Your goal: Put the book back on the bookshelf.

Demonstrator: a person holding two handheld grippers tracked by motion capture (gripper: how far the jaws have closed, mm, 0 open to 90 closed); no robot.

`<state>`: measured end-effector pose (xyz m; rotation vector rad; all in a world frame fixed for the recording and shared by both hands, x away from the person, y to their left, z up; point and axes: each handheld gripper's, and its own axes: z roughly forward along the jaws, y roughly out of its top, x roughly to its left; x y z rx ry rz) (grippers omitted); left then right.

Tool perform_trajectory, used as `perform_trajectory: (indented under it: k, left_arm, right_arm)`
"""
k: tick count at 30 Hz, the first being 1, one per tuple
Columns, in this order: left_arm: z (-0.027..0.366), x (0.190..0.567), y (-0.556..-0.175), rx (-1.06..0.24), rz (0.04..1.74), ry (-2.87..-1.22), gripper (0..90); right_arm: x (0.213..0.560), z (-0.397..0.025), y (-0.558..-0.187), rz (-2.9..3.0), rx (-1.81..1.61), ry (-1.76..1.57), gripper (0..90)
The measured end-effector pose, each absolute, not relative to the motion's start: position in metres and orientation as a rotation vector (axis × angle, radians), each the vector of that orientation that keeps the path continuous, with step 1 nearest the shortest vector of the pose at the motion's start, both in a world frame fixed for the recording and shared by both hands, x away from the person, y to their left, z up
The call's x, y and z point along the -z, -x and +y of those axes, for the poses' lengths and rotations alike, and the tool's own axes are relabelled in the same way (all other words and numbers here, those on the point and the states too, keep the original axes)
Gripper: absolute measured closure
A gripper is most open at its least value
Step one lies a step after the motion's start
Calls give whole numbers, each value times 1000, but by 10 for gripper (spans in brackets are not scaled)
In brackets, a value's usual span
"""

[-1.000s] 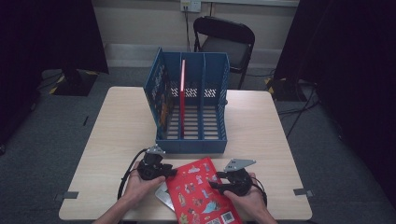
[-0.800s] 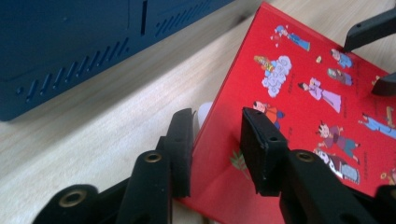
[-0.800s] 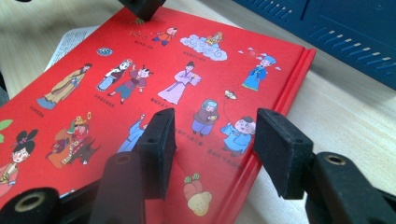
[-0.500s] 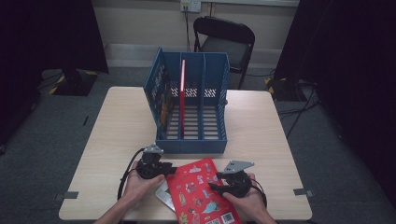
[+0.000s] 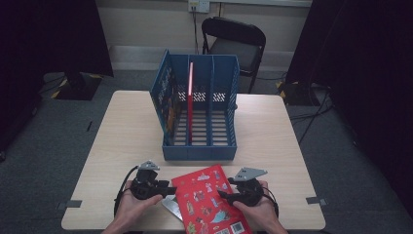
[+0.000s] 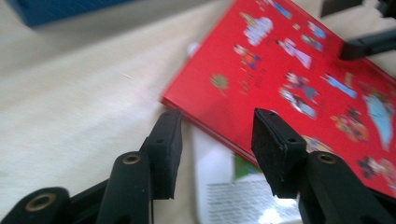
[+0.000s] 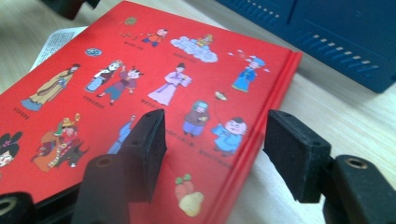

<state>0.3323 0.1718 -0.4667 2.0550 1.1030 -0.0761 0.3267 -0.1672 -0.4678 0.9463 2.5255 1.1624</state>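
Red book [image 5: 210, 201] lies flat on the table [image 5: 126, 146], just in front of the blue file rack [image 5: 199, 112], at the near edge. It rests partly on a white booklet [image 6: 233, 186] that sticks out from under its left side.

Left gripper [image 5: 168, 189] sits at the book's left edge, jaws spread, gripping nothing; the book's edge and the booklet show between them.

Right gripper [image 5: 223, 195] sits at the book's right edge, jaws spread wide astride the spine, not clamped.

Thin red book [image 5: 190, 105] stands upright inside the rack, in its left part.
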Motion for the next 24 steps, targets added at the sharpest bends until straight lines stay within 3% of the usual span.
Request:
perform_trajectory:
  k: [3, 7, 24]
  left_arm:
    - [165, 473, -332, 150, 1080, -2077, 545]
    - [162, 475, -333, 147, 1087, -2059, 495]
    - [136, 472, -364, 32, 1004, -2155, 465]
  right_arm:
    - [470, -171, -329, 2539, -1158, -971, 382]
    - [472, -173, -328, 2557, -1170, -984, 399]
    - [470, -183, -313, 2564, -1153, -1002, 382]
